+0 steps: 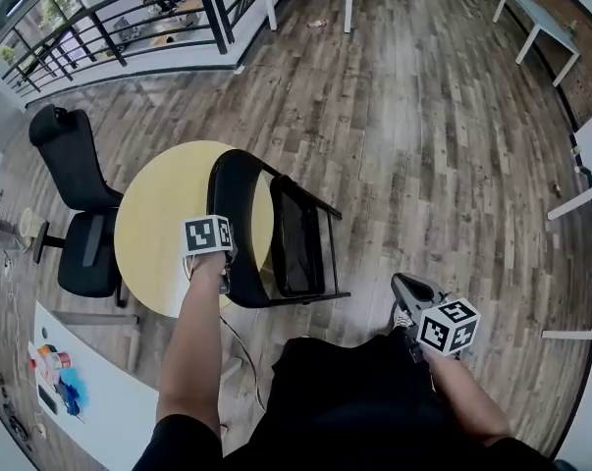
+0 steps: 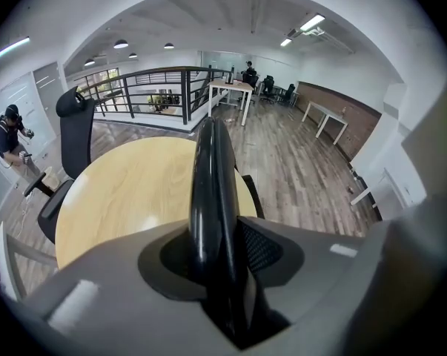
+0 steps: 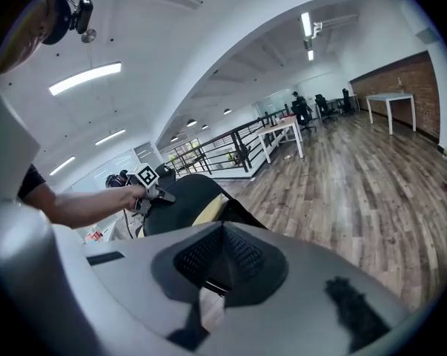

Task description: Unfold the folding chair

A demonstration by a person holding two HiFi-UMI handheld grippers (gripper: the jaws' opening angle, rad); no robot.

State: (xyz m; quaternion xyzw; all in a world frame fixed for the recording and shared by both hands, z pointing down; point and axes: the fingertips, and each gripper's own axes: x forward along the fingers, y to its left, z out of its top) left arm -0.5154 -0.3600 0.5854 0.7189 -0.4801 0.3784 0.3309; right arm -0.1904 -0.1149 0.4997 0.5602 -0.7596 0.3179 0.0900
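Left hand-held gripper (image 1: 225, 263) on folding chair (image 1: 296, 243) edge; open floor (image 1: 423, 145)

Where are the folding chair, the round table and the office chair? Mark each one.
folding chair (image 1: 297, 243), head view, on its seat panel.
round table (image 1: 158, 224), head view, on its bare yellow top.
office chair (image 1: 84, 258), head view, on its seat.

Looks like an open-plan office: wood-plank floor (image 1: 443, 155), white tables (image 1: 543, 16), a black office chair (image 1: 84, 234), mezzanine railing (image 1: 119, 27), strip ceiling lights (image 3: 84, 78).
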